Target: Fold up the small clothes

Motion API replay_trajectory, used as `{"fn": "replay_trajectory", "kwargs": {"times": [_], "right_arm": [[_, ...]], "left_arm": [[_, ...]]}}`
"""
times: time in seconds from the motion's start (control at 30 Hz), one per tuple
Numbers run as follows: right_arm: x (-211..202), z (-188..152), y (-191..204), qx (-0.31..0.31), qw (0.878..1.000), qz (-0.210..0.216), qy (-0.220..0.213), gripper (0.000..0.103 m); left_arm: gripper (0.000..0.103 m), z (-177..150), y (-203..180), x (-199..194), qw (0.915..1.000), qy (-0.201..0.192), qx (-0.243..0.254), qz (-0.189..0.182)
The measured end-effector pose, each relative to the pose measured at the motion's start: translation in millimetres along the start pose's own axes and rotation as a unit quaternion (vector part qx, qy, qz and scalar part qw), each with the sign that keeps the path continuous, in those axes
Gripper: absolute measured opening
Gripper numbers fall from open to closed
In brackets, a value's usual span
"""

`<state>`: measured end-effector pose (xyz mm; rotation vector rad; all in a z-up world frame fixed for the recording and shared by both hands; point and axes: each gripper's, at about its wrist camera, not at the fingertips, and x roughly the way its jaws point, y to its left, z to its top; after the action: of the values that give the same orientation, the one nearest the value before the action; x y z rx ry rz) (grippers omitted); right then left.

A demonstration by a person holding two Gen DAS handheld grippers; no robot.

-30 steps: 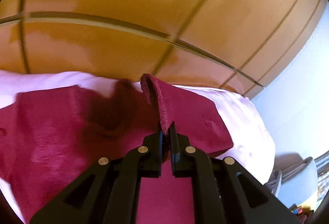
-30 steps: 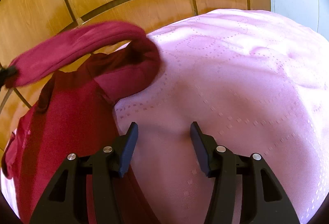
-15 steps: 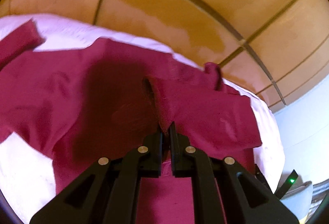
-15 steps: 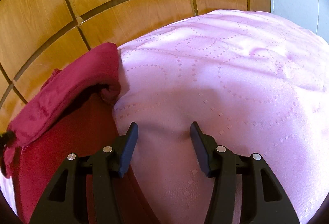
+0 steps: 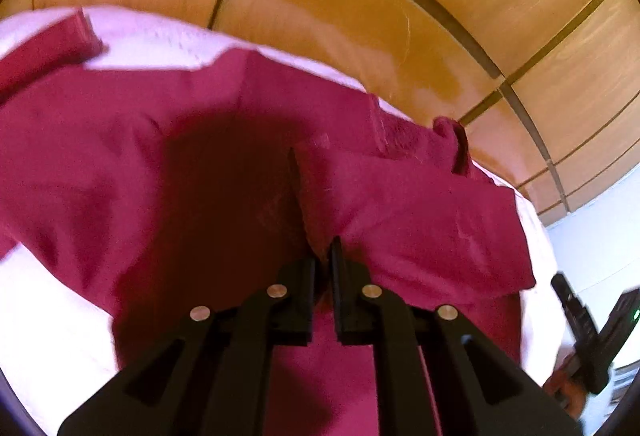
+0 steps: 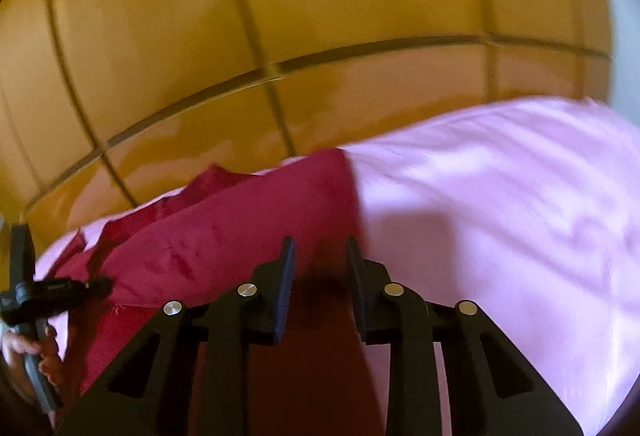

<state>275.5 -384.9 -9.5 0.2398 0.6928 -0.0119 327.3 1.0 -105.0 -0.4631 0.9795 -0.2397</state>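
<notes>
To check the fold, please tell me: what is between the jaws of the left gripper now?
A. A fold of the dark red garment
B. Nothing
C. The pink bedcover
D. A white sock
A: the left gripper has its jaws shut on a raised fold of the dark red garment.

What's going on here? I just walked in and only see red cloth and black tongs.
A person is folding a dark red garment on a pink bedsheet, a two-finger gripper in each hand. The left gripper is shut on an edge of the cloth, laying one side across the middle. The right gripper holds nothing; its jaws have just been closing, above the garment's edge.
</notes>
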Motion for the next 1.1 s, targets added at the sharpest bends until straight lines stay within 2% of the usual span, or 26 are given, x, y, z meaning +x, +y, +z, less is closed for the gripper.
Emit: {"fn": "replay_trajectory", "kwargs": {"times": [0.07, 0.13, 0.2, 0.33, 0.47, 0.6, 0.7, 0.77, 0.9, 0.97, 1.03, 1.1], "right_arm": [[28, 8, 4, -0.006, 0.999, 0.004, 0.035, 0.025], [52, 5, 0, -0.004, 0.997, -0.009, 0.071, 0.025], [70, -6, -7, -0.014, 0.994, -0.034, 0.099, 0.019], [61, -25, -16, -0.025, 0.996, -0.050, 0.074, 0.016], [53, -18, -2, -0.060, 0.992, -0.079, 0.075, 0.016], [50, -1, 16, -0.045, 0.997, -0.033, 0.046, 0.017], [70, 14, 22, -0.043, 0.997, -0.019, 0.057, 0.017], [84, 20, 22, -0.042, 0.997, -0.022, 0.067, 0.017], [116, 21, 11, -0.030, 0.995, -0.047, 0.088, 0.017], [126, 15, -1, -0.043, 0.991, -0.094, 0.081, 0.017], [129, 12, -12, -0.016, 0.993, -0.092, 0.073, 0.017], [129, 12, -9, -0.025, 0.992, -0.104, 0.071, 0.017]], "left_arm": [[0.006, 3, 1, 2, 1.0000, 0.005, -0.003, -0.001], [0.006, 3, 4, 5, 0.9999, 0.012, -0.005, -0.002], [0.006, 1, 7, 9, 0.9998, 0.018, -0.001, -0.004], [0.010, -11, 10, 11, 0.9998, 0.007, 0.014, -0.010], [0.012, -27, 21, 3, 0.9990, -0.032, 0.001, -0.029], [0.012, -34, 21, 0, 0.9983, -0.049, 0.015, -0.028], [0.012, -35, 19, 0, 0.9980, -0.053, 0.022, -0.027], [0.012, -34, 25, 0, 0.9978, -0.051, 0.011, -0.041], [0.014, -33, 31, 0, 0.9971, -0.050, -0.001, -0.058], [0.015, -32, 31, 1, 0.9969, -0.049, -0.002, -0.062], [0.015, -31, 33, 2, 0.9965, -0.047, -0.005, -0.069], [0.015, -31, 35, 2, 0.9961, -0.047, -0.009, -0.074]]}}
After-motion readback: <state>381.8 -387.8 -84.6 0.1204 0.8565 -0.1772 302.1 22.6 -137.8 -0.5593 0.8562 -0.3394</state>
